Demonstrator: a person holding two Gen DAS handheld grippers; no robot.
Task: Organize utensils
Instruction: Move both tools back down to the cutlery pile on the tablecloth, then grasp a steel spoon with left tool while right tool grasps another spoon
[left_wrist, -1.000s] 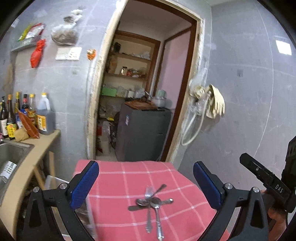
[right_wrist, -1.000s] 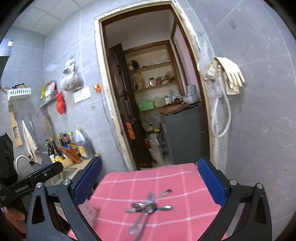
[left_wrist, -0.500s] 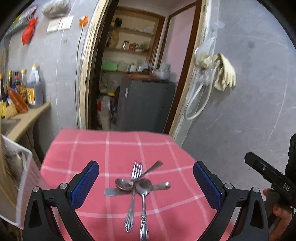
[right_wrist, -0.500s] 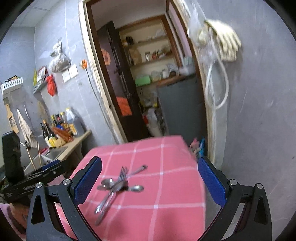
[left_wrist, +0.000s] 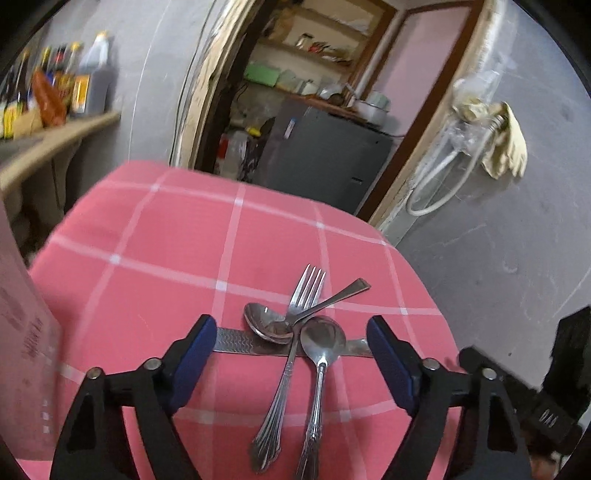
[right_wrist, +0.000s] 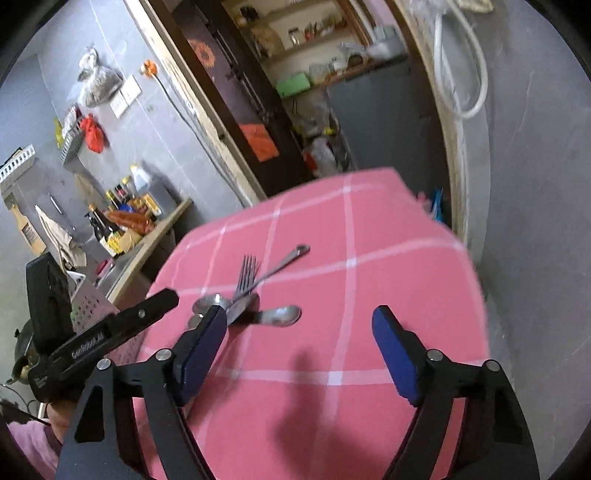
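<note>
A pile of steel utensils lies crossed on the pink checked tablecloth (left_wrist: 155, 258): a fork (left_wrist: 291, 354), a spoon (left_wrist: 321, 354) beside it, a second spoon (left_wrist: 269, 323) and a flat knife (left_wrist: 240, 341) underneath. My left gripper (left_wrist: 291, 363) is open just above the pile, its blue pads either side of it. My right gripper (right_wrist: 299, 356) is open over bare cloth, to the right of the pile (right_wrist: 251, 295). The left gripper's body (right_wrist: 92, 343) shows at the left of the right wrist view.
A pale perforated holder (left_wrist: 22, 362) stands at the table's left edge; it also shows in the right wrist view (right_wrist: 88, 310). A counter with bottles (left_wrist: 55, 92) is at the left. A doorway with a grey cabinet (left_wrist: 325, 155) lies behind the table.
Both grippers have tilted down and moved closer to the table. The left one now straddles the utensil pile. Both stay open.
</note>
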